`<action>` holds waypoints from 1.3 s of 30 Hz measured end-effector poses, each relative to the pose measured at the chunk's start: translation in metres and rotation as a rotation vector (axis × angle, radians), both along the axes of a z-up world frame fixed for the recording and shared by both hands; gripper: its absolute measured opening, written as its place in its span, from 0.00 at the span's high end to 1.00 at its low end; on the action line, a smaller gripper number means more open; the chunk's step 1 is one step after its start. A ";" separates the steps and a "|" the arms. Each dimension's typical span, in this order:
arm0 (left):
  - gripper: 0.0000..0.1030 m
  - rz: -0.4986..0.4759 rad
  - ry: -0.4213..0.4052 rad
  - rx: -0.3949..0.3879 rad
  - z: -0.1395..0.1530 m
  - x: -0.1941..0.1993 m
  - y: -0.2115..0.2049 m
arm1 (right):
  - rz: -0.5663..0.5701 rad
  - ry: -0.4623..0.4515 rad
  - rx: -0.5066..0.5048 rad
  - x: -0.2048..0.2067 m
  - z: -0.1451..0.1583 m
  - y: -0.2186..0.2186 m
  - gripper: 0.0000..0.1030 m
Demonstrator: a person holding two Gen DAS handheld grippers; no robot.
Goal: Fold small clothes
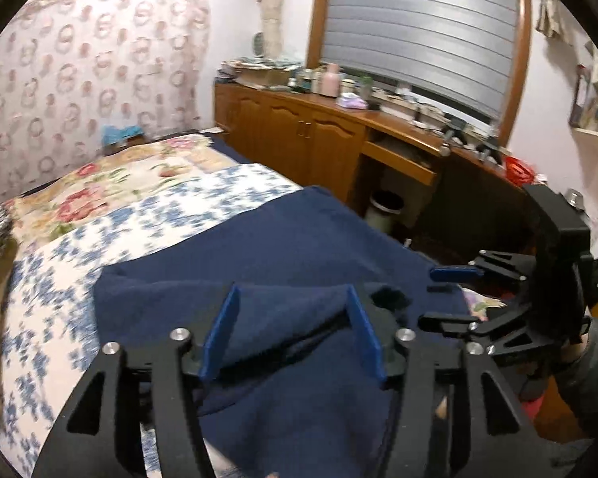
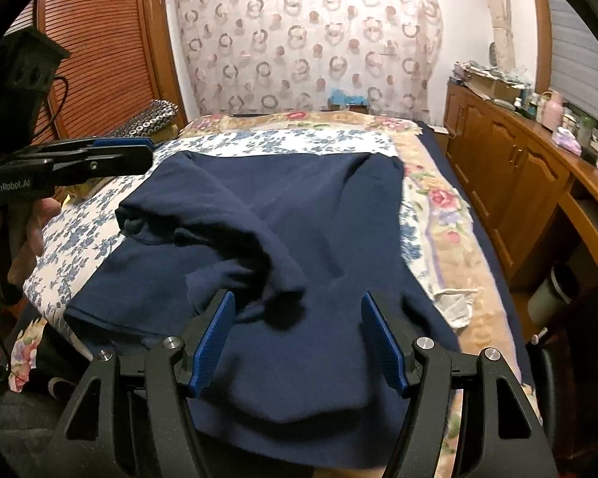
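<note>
1. Navy garment (image 2: pixel 299 215) lies spread on the bed (image 2: pixel 450 239), on top of a blue-and-white floral sheet (image 2: pixel 79 235), which lies over a rose-patterned blanket (image 2: pixel 438 199).
2. Garment is partly folded: one flap is thrown across the middle and bunches into a ridge near the front edge.
3. Left gripper (image 1: pixel 295 334), own view: blue pads (image 1: pixel 223 330) spread apart, a raised fold of navy cloth sits between them, pads not pressing on it.
4. From the right wrist view the left gripper (image 2: pixel 139 151) shows at the left edge, side-on, above the garment's far-left corner; the gap cannot be read from that angle. A hand (image 2: pixel 28 227) grips its handle.
5. Right gripper (image 2: pixel 299 338), own view: pads spread wide, over the near edge of the garment, navy cloth below and between, nothing pinched.
6. In the left wrist view the right gripper (image 1: pixel 450 294) sits at the right side, jaws apart, over the garment's right edge.
7. Background: patterned curtain (image 2: pixel 307 47) behind the bed, wooden cabinet run (image 1: pixel 299 131) along the wall with clutter on its tabletop, window with slatted blind (image 1: pixel 414 16), small bin (image 1: pixel 384 209) on the floor by the bed.
8. Left wrist picture is slightly motion-blurred.
</note>
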State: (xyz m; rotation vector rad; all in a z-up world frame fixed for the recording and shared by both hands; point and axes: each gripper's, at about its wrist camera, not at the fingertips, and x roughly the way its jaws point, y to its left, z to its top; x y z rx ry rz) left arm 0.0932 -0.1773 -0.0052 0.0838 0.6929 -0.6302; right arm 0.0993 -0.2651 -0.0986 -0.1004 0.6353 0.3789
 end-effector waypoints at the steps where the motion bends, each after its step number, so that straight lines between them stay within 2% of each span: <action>1: 0.37 0.020 0.001 0.000 -0.002 0.000 0.008 | 0.009 0.000 0.000 0.001 0.000 0.003 0.33; 8: 0.34 0.158 0.005 -0.004 -0.014 -0.001 0.059 | 0.053 -0.006 -0.026 0.027 -0.002 0.024 0.33; 15: 0.34 0.284 -0.012 0.026 -0.026 -0.012 0.102 | 0.079 0.044 -0.074 0.056 -0.013 0.036 0.33; 17: 0.34 0.306 -0.013 0.025 -0.028 -0.012 0.108 | 0.087 0.057 -0.086 0.061 -0.015 0.038 0.39; 19: 0.34 0.324 -0.014 0.022 -0.030 -0.013 0.115 | 0.112 0.075 -0.086 0.064 -0.015 0.040 0.49; 21: 0.34 0.342 -0.014 0.021 -0.032 -0.014 0.120 | 0.128 0.078 -0.095 0.064 -0.012 0.043 0.66; 22: 0.34 0.349 -0.014 0.019 -0.033 -0.014 0.123 | 0.133 0.075 -0.100 0.062 -0.011 0.042 0.79; 24: 0.34 0.361 -0.015 0.018 -0.036 -0.014 0.126 | 0.142 0.058 -0.109 0.056 -0.006 0.041 0.87; 29: 0.34 0.389 -0.059 0.040 -0.037 -0.019 0.125 | 0.180 0.002 -0.064 0.038 0.013 0.038 0.91; 39: 0.34 0.412 -0.069 0.029 -0.037 -0.024 0.123 | 0.204 -0.148 0.018 -0.009 0.056 0.023 0.92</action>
